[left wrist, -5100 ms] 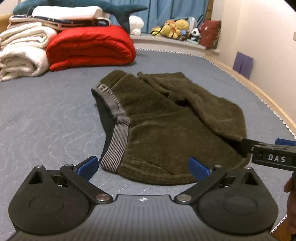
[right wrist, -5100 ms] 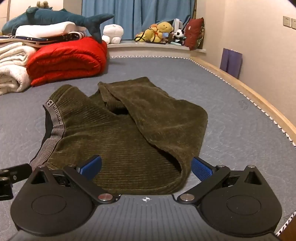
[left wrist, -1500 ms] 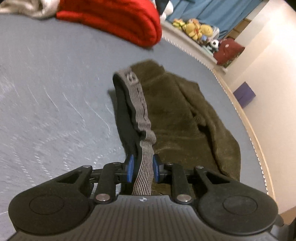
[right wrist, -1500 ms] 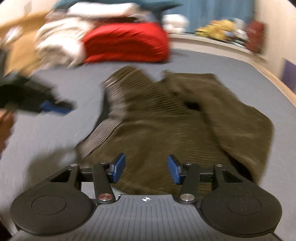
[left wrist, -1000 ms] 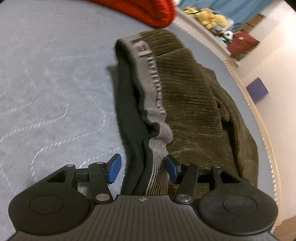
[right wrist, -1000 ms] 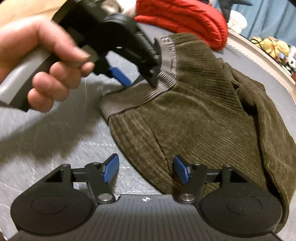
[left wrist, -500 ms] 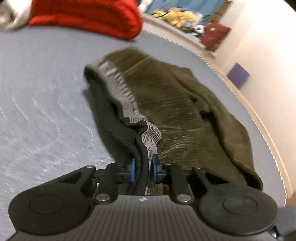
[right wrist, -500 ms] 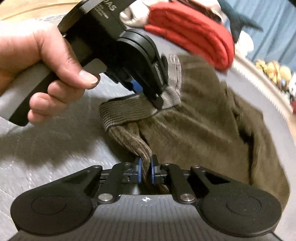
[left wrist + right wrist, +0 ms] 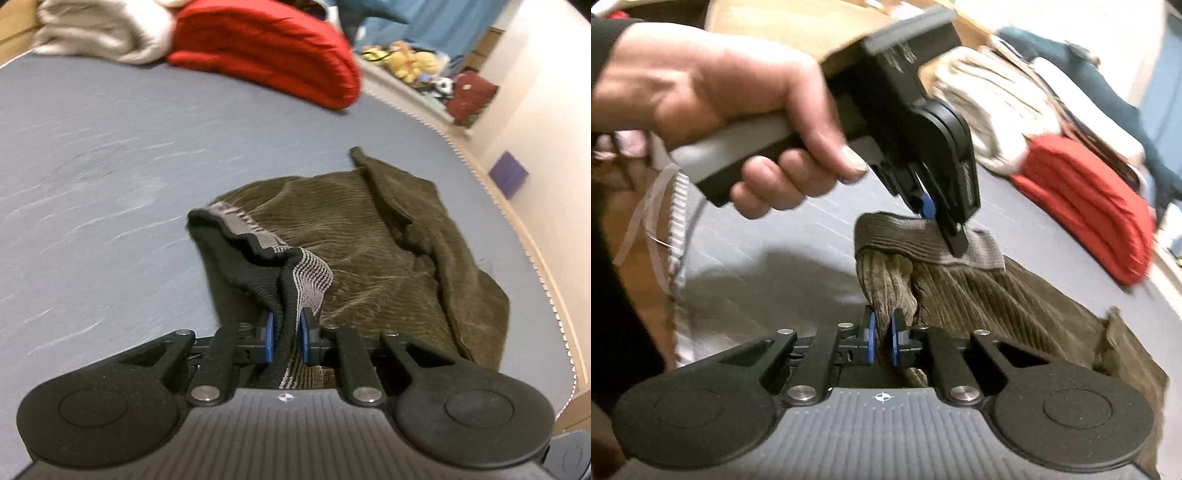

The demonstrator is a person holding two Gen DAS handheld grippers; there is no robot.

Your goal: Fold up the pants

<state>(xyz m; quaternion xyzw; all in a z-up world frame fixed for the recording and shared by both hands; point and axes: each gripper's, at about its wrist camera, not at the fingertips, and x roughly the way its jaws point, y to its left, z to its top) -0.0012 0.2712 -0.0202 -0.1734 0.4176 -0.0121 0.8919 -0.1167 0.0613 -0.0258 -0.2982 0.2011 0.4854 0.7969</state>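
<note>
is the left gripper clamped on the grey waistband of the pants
Yes, the left gripper has its blue pads pinched on the grey waistband of the pants.

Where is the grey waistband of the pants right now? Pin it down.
In the left wrist view the waistband runs through the middle of the frame, its near end clamped in the left gripper. The rest of the pants lies to its right.
</note>
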